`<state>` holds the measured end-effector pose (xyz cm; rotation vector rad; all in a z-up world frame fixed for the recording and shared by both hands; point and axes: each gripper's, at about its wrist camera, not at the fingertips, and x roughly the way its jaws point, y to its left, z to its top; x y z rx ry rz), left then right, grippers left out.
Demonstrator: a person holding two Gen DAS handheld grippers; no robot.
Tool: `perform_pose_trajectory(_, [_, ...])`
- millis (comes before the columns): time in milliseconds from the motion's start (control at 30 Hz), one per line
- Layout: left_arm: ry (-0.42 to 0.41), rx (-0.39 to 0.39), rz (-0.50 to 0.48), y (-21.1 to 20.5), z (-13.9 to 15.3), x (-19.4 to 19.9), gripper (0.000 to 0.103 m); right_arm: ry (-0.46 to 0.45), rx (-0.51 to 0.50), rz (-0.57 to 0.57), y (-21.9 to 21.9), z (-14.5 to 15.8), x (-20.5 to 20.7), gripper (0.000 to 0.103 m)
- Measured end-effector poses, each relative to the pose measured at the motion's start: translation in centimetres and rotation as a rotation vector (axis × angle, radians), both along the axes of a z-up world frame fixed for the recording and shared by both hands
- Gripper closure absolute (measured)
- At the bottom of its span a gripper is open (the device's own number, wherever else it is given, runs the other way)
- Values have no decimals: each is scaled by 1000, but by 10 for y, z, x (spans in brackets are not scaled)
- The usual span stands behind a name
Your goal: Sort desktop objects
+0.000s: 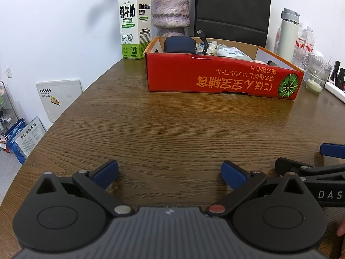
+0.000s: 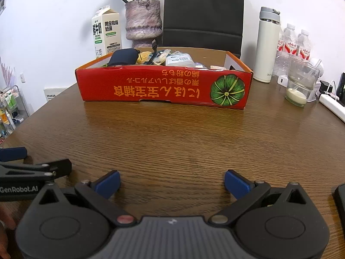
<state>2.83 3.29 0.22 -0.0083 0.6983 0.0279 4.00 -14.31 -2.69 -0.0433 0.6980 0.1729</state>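
A brown wooden table (image 2: 172,138) is filling both views, with a black chair back (image 2: 203,15) standing behind its far edge against a white wall. A long red cardboard box (image 2: 163,86), open at the top and printed with orange characters and a green pumpkin, is sitting on the far half of the table; it is holding a dark blue pouch (image 2: 124,57), a white packet (image 2: 179,60), a black cable (image 1: 203,40) and other small wrapped items too jumbled to tell apart. Just behind the box's left end a purple vase (image 2: 143,21) with dried flowers and a milk carton (image 2: 106,32) are standing. To the right a white thermos (image 2: 267,45), 2 or more clear water bottles (image 2: 290,41) and a glass (image 2: 298,86) holding a pale layer at its base are standing near a white power strip (image 2: 332,105). The left gripper (image 1: 169,173) and the right gripper (image 2: 172,182) are hovering side by side over the bare near tabletop, each with its blue-padded jaws spread wide and gripping nothing.
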Motion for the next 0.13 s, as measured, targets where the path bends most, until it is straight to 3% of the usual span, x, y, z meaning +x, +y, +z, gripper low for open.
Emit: perform_pose_trajectory(133, [0,0,0,0,0,0,0,0,0,0,0,0,0,0])
